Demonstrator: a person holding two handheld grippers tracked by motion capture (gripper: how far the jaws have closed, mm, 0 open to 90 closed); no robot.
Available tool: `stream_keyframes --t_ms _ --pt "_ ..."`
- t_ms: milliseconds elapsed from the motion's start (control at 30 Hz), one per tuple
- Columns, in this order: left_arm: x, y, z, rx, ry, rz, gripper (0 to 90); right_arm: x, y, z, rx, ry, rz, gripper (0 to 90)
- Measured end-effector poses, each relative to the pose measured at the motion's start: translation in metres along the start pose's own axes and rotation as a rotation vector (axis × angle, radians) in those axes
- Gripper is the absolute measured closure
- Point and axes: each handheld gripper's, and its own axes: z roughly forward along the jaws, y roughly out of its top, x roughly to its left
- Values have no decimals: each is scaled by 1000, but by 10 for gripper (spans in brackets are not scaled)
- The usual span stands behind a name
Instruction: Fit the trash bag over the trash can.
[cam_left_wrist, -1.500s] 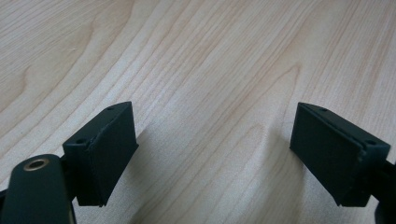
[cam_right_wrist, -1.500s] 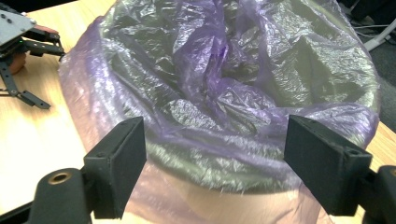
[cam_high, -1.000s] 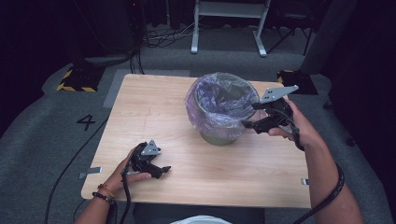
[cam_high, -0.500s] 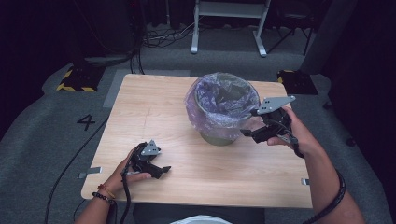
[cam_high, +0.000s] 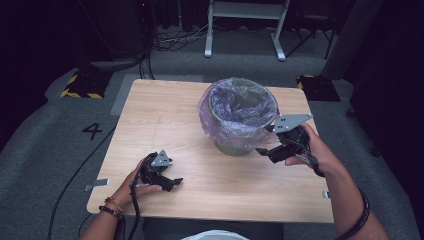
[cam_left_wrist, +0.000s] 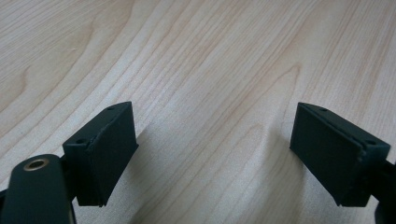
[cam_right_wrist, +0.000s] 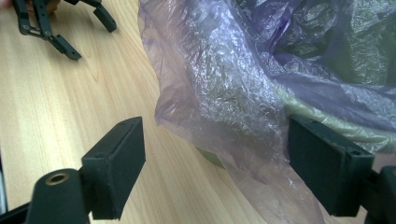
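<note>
purple bag (cam_high: 235, 127): thin, soft, slippery, tears easily | grab loose hanging edge | right gripper (cam_high: 267, 152) wide open beside it | left gripper (cam_high: 172, 182) open, empty

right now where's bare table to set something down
The far-left stretch of the table, left of the bagged bin, is free, as is the near middle between the left gripper and right gripper. Crowded by the bin's right side.

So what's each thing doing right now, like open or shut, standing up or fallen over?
bin: upright on the table, open at the top.
purple bag: lining the bin, edge folded down over the rim, loose and crinkled.
left gripper: open, nothing between the jaws, low over bare table.
right gripper: open, jaws either side of the bag's hanging edge, not closed on it.
table: level.
</note>
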Motion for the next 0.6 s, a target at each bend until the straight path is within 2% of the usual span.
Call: stream_keyframes --t_ms 600 --pt "0 0 0 0 0 0 142 16 -17 14 45 15 -29 200"
